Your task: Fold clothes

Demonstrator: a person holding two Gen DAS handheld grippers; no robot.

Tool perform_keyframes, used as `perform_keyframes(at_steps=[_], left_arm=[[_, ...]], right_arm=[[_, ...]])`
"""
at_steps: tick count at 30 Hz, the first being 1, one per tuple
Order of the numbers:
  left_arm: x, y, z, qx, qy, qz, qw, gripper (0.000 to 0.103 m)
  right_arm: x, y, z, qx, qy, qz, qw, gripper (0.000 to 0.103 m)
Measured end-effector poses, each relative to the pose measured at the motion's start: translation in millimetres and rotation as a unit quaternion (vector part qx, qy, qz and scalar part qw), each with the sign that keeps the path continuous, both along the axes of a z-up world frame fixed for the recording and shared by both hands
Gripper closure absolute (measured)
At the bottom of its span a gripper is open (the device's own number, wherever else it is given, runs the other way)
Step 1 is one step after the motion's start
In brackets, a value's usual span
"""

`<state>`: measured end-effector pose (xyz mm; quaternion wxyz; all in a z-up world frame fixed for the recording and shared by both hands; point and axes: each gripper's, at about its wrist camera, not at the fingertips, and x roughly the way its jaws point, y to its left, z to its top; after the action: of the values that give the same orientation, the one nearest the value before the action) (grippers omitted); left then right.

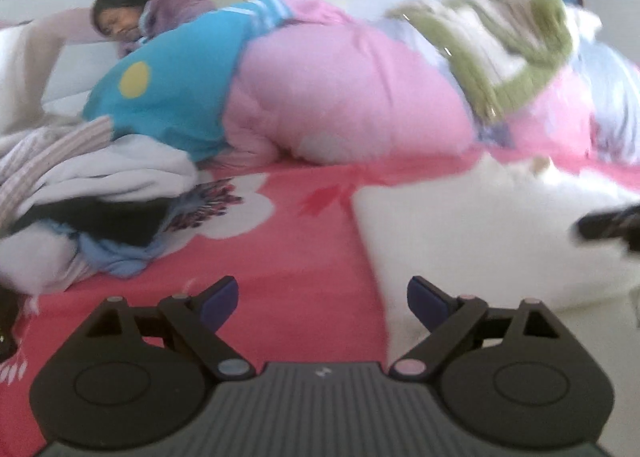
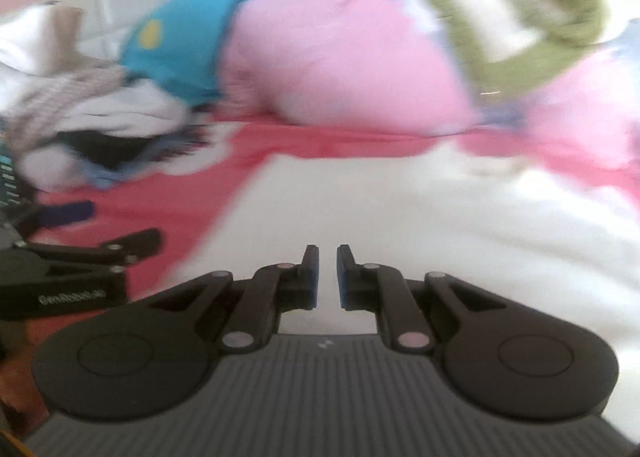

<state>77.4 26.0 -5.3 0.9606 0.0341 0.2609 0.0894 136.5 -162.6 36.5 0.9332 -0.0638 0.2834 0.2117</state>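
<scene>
Pink bedsheet point(image 1: 304, 257); white garment point(image 2: 440, 225); left tongs point(image 1: 322, 299) spread.

Bright, even daylight with soft shadows; both fisheye views bend at the edges, and motion blur smears the right-wrist view most.

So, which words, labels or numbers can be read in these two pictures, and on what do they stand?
"GenRobot.ai", blurred and only roughly legible: white print on the side of the black left claw, in the right wrist view.
Small white logo mark on the ribbed grey body of the right claw: no letters readable.
Pale marks on a dark object at the left picture edge: too blurred.
</scene>
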Motion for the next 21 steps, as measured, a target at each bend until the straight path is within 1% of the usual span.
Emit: perform_keyframes(at_steps=[2, 4, 5, 7, 9, 11, 14, 18, 21], left_arm=[[3, -8, -6, 0.021, 0.007, -0.006, 0.9997, 0.010], [3, -11, -7, 0.029, 0.004, -0.005, 0.9995, 0.009], [3, -11, -8, 0.028, 0.006, -0.005, 0.9996, 0.008], [5, -8, -10, 0.020, 0.010, -0.005, 0.9997, 0.006], [6, -5, -10, 0.010, 0.013, -0.004, 0.9999, 0.005], [7, -2, -11, -0.001, 0.016, -0.003, 0.9999, 0.004], [8, 3, -12, -0.018, 0.019, -0.001, 0.9997, 0.003], [8, 7, -12, -0.034, 0.023, 0.002, 0.9992, 0.002], [8, 7, -12, -0.036, 0.023, 0.002, 0.9991, 0.002]], right_arm=[[2, -23, -1, -0.030, -0.006, -0.036, 0.999, 0.094], [4, -41, -8, -0.072, -0.015, -0.066, 0.995, 0.094], [5, -47, -15, -0.096, -0.018, -0.075, 0.992, 0.094], [10, -54, -42, -0.143, -0.014, -0.078, 0.986, 0.094], [10, -58, -56, -0.142, -0.028, -0.075, 0.987, 0.095], [11, -54, -56, -0.152, -0.033, -0.078, 0.985, 0.094], [10, -56, -58, -0.151, -0.035, -0.077, 0.985, 0.094], [10, -64, -55, -0.119, -0.025, -0.078, 0.990, 0.094], [9, -67, -54, -0.107, -0.021, -0.077, 0.991, 0.094]])
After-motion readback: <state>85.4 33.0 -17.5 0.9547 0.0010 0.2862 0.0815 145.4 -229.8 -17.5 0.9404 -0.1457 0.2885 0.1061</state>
